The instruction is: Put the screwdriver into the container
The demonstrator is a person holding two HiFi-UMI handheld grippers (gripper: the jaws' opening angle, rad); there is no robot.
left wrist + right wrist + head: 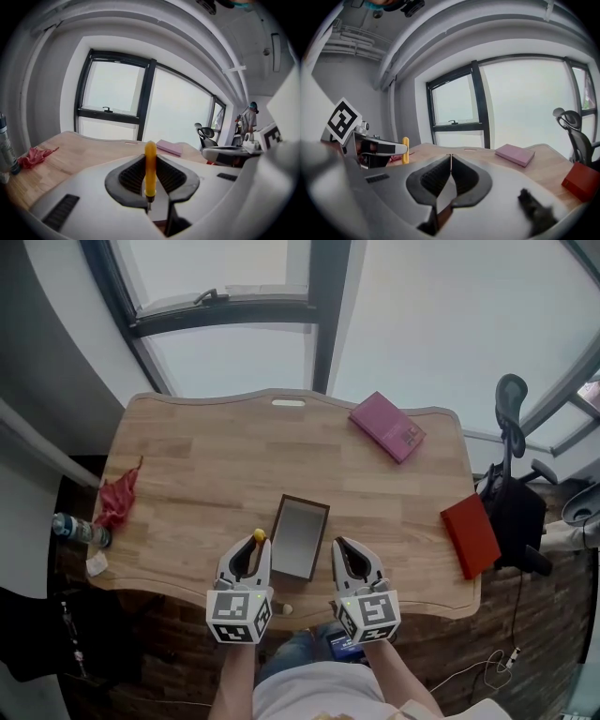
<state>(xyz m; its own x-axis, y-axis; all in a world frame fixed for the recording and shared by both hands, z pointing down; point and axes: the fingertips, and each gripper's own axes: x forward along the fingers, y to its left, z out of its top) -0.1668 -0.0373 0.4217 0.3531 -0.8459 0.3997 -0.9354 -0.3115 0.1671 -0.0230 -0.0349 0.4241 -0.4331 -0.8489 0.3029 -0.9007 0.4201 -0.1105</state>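
A screwdriver with a yellow handle (259, 534) stands upright between the pads of my left gripper (253, 547), which is shut on it. In the left gripper view the handle (150, 168) points up and the metal shaft goes down between the jaws. The container (300, 537), a dark open box with a grey inside, lies on the table just right of that gripper. My right gripper (341, 547) hovers at the box's right side, shut with nothing in it (451, 158). The right gripper view also shows the yellow handle (406, 150) at the left.
A pink book (387, 426) lies at the table's far right, and a red book (471, 533) overhangs the right edge. A red cloth (119, 498) and a bottle (80, 530) sit at the left edge. An office chair (511, 493) stands to the right. The wooden table (206, 465) ends close to my body.
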